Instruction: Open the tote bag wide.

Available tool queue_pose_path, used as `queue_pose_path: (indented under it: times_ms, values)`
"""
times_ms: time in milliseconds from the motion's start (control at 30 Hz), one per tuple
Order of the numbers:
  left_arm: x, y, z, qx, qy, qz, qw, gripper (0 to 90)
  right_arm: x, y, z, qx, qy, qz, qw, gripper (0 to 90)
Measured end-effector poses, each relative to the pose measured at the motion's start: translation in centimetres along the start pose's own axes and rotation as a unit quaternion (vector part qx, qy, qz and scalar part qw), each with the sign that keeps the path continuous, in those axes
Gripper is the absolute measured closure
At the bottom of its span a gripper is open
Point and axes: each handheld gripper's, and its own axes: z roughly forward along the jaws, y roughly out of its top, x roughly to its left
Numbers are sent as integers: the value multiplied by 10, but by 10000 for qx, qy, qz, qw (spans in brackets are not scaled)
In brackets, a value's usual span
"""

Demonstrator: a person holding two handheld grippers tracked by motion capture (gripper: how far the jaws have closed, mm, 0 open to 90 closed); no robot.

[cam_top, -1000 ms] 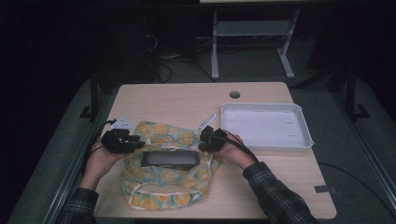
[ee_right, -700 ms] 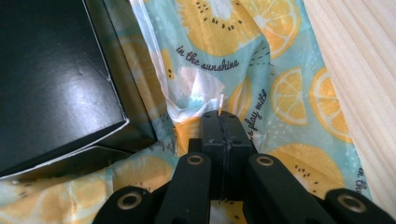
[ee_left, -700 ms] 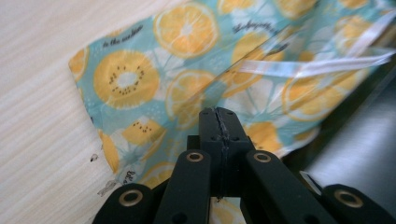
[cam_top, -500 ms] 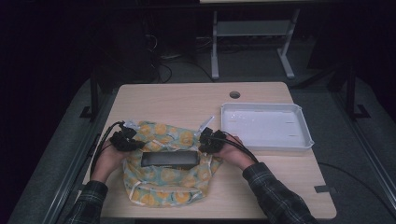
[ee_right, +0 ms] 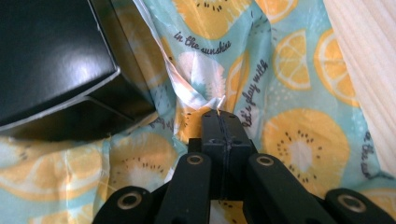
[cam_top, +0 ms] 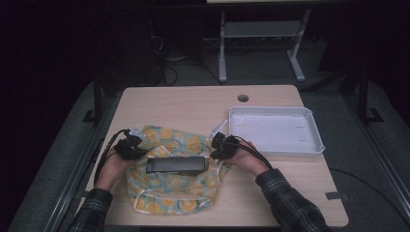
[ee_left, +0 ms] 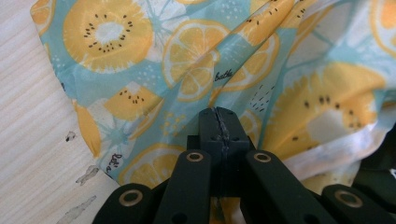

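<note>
Left gripper (cam_top: 129,146) lower, closed on citrus-print cloth (cam_top: 179,181)

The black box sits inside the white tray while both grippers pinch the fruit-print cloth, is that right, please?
Not quite: the high view shows the black box lying on the cloth, with the tray apart to the right. Both the left gripper and the right gripper do pinch the cloth.

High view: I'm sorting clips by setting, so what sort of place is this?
Probably a lab or workshop recording station: a bare wooden table in a dark room, a metal stand with loose cables on the floor behind, and a white tray.
</note>
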Motion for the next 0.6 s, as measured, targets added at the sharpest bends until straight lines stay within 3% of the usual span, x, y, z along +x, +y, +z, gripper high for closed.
queue_pose_path:
  times_ms: [200,300,500,600]
  values:
    - [0,0,0,-33,-3,-20,10000,897,-4,-10,-7,101,55,92,9999,888]
    - [0,0,0,-6,5,8,10000,897,-4,-11,-8,86,49,76,9999,843]
    - [5,-2,-4,-141,-101,-142,9997,875,-8,-8,-22,-243,138,124,9995,720]
    - [9,-3,-12,-325,-148,-243,9991,850,-10,-6,-32,-425,196,99,9989,655]
